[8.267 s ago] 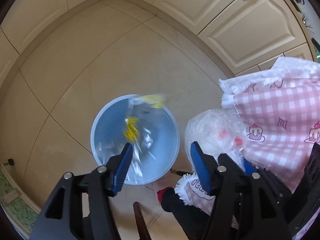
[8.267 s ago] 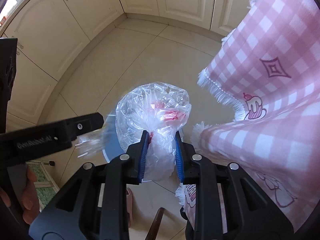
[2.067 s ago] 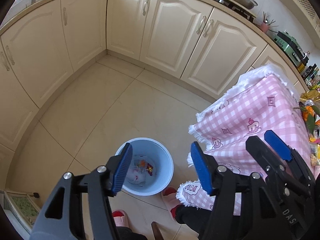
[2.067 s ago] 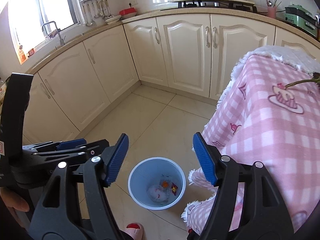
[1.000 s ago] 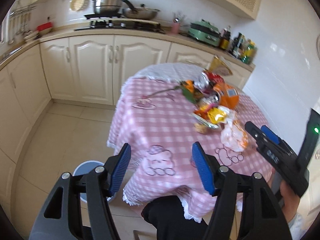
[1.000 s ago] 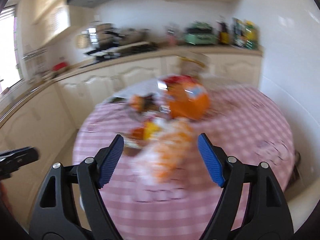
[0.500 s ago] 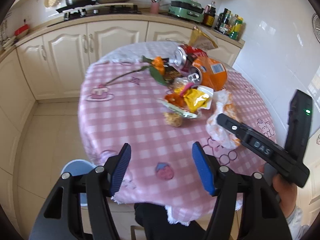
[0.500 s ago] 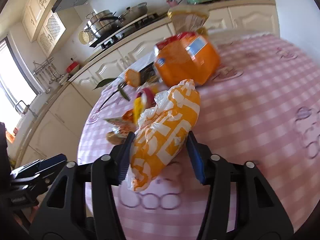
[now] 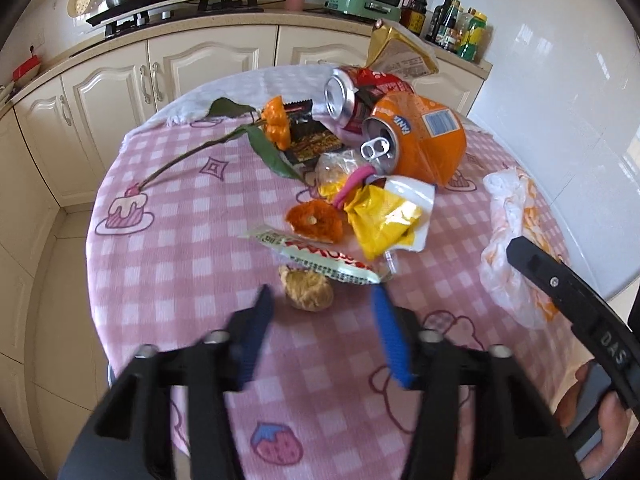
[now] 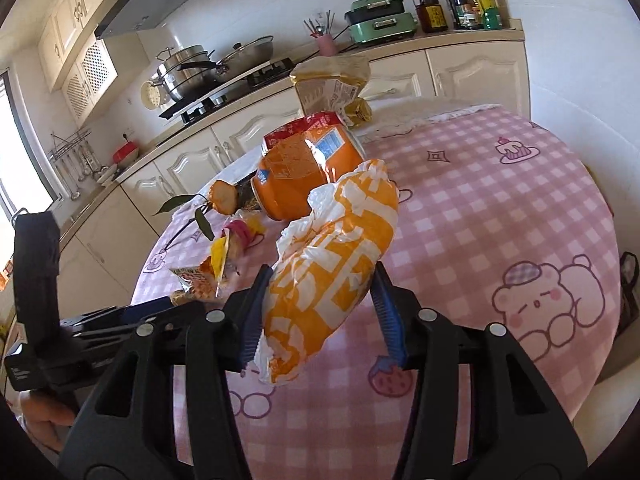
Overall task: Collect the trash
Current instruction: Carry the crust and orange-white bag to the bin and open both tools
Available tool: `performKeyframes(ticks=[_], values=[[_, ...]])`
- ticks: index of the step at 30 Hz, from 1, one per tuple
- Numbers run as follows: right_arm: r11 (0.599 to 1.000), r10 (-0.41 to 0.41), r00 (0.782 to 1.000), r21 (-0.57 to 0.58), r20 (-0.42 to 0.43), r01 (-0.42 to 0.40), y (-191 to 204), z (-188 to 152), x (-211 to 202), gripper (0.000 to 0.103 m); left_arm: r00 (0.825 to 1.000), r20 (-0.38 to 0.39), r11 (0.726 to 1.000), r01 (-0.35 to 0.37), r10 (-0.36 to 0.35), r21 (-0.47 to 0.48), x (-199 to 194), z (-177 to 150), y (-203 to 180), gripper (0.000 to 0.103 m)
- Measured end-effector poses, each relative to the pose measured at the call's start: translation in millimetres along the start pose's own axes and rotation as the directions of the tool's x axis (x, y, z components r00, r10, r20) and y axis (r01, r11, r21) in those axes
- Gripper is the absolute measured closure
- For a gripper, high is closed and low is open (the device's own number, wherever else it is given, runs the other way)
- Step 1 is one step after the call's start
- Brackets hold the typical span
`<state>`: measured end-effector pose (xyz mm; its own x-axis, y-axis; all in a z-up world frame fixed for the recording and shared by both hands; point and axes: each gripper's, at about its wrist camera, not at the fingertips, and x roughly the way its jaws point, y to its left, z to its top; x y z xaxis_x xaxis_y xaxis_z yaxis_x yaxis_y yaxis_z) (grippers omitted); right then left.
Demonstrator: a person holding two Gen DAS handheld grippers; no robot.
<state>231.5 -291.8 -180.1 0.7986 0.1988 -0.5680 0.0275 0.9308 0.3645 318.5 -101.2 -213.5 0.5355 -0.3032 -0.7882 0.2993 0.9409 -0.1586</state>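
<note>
Trash lies heaped on a round table with a pink checked cloth (image 9: 180, 240). My left gripper (image 9: 320, 294) hangs low over the near side. Its jaws are closing, blurred, with a brown crumpled lump (image 9: 308, 294) between the fingertips, and the pads are still clear of it. My right gripper (image 10: 322, 270) is shut on an orange-and-white plastic bag (image 10: 332, 264), its blue pads pressing both sides. In the left wrist view the same bag (image 9: 508, 216) lies at the table's right edge under one of the right gripper's fingers (image 9: 536, 264).
Beyond the lump lie a white-and-green wrapper (image 9: 320, 258), a yellow wrapper (image 9: 384, 220), an orange can (image 9: 416, 140), a red can (image 9: 352, 100), a stemmed orange flower (image 9: 276, 124) and a gold bag (image 9: 400, 52). Cream cabinets (image 9: 120, 88) and a stove stand behind.
My left gripper has come forward and down to the brown lump, and its jaws have narrowed. My right gripper went from wide open to shut on the orange-and-white bag.
</note>
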Motion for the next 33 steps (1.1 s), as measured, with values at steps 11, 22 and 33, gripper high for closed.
performKeyframes(ticks=[11,22,33], values=[[0.999,0.021,0.999,-0.046,0.041,-0.019,26.5,6.8,-15.0,0.054,1.0,0.027,1.0,0.011,-0.011,-0.008,-24.6,-13.4,15.5,0.08],[0.969,0.144,0.99,-0.204,-0.003,-0.142,128.1,-7.9,-12.2,0.054,0.992,0.122,0.991,-0.001,0.018,-0.136,-97.0,-48.0,89.7,0.08],[0.855,0.296,0.921,-0.359,-0.252,-0.374,274.3,-74.7,52.6,0.054,0.979,0.121,0.917,-0.104,0.162,-0.384,-140.0,-106.0,230.8,0.08]])
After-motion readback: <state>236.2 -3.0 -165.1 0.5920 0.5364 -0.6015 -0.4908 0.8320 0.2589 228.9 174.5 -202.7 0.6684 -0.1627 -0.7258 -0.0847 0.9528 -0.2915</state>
